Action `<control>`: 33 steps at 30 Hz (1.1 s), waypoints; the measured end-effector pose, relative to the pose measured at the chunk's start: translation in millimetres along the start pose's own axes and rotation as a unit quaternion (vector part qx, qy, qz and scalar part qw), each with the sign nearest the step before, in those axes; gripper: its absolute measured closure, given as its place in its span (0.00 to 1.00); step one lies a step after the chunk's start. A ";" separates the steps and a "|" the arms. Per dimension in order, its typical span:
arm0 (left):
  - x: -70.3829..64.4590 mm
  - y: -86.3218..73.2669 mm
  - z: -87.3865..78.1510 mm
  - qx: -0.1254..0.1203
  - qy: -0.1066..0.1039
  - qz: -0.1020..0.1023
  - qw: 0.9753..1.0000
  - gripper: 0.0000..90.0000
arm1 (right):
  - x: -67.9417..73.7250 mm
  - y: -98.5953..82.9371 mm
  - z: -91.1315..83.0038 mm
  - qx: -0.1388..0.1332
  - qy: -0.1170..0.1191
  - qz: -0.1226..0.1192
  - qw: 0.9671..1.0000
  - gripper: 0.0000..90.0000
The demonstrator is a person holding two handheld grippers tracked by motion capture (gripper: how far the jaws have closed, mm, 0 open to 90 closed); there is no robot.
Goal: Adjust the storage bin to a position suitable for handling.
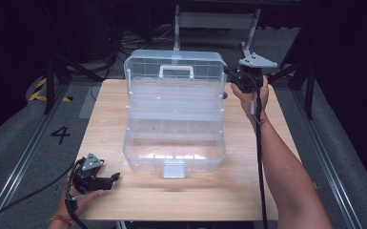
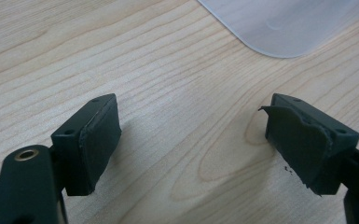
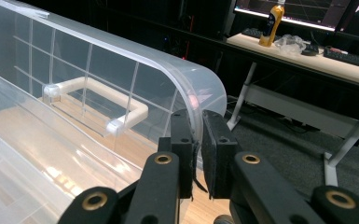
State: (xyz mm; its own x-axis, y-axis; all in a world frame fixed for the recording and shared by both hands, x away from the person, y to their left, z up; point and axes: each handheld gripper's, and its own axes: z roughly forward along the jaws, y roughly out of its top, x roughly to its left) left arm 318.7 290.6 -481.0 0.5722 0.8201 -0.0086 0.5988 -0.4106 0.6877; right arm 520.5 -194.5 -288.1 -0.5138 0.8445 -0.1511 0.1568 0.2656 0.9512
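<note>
Clear plastic toolbox [image 1: 174,119] is sitting mid-table [image 1: 109,195], opened up: base at the near side with its grey latch [image 1: 174,169] facing the person, a tier tray stepped up behind it, lid [image 1: 171,67] standing up at the far side with the white handle [image 1: 176,71] showing through it. Long axis is running left-right across the table. Right gripper [image 1: 238,78] is working at the lid's far-right corner; in the right gripper view its jaws are pinching the lid's curved rim [image 3: 200,116], one pad inside the wall, one outside, nearly together with just the plastic edge between. So the lid is lying directly at and left of those fingers, and whichever way it swings, it's pivoting about that long axis — my read is the right hand is controlling lid travel. Left gripper [image 1: 97,177] is resting on the near-left table corner, well apart from the box, jaws spread wide over bare wood with nothing between; a rounded corner of the box [image 2: 284,28] is just showing ahead of it. Right hand is clearly the nearer one. Hard to make out: hinge line behind the tray, how firmly the rim is seated in the pads, and the tray linkages through stacked clear plastic. One left pad [image 2: 298,144] is looking torn at the edge.
</note>
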 end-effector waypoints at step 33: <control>0.4 -0.7 -0.1 -0.004 0.002 -0.001 1.000 0.21 | -14.3 -2.8 32.8 0.017 -0.001 0.017 1.000 0.93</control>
State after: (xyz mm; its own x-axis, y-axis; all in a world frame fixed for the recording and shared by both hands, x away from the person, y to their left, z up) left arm 318.4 291.2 -481.4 0.5691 0.8222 -0.0061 0.5953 -0.4069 0.6929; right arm 555.1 -192.0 -297.4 -0.5060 0.8543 -0.1190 0.2021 0.2516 0.9465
